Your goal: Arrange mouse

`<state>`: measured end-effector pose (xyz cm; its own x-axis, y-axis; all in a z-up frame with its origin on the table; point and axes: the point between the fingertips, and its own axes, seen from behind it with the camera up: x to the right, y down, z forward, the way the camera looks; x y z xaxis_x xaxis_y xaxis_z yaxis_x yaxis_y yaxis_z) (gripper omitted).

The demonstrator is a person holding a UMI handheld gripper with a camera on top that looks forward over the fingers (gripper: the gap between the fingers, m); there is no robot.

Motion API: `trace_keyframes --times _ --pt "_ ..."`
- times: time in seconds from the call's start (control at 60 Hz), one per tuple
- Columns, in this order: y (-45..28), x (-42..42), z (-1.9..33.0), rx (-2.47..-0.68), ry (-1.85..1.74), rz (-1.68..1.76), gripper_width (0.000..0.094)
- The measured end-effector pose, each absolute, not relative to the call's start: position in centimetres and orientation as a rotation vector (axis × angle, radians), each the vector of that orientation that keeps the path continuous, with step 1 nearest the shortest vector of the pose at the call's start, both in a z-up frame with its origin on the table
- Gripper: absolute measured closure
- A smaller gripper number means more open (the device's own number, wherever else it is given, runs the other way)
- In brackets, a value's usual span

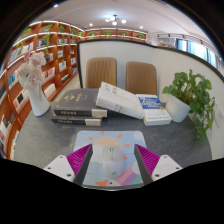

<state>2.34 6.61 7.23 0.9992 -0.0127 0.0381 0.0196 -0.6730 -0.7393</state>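
A white mouse [109,155] rests on a pastel mouse mat [112,177] with a light blue and pink picture, on the grey table [50,140]. My gripper [113,160] is open, low over the mat. The mouse stands between the fingers, with a small gap at each side. The left magenta pad [80,158] is beside the mouse's left flank and the right pad [148,158] is a little off its right flank. The near end of the mouse and mat is hidden below.
Beyond the mat lie a stack of dark books [78,106], a white box [119,98] and blue-white books [153,108]. A white figurine [37,85] stands at the left, a potted plant [190,95] at the right. Two chairs [100,72] are behind the table; bookshelves [45,50] line the left.
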Motion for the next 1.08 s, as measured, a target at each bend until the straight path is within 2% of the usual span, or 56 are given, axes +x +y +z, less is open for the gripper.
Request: trace_keyframes --times 0.233,0.4,0.633,1.083 --pt "0.1 1.6 19.2 -2.168 -0.005 -0.006 0.0097" --pt "-6.0 2.4 23.8 -2.123 -0.014 -0.012 0.0096" --pt "-12.8 4.2 26.4 -2.102 0.022 0.009 0.0096" --pt "-18.8 6.6 26.5 -2.105 0.036 -0.011 0.0101"
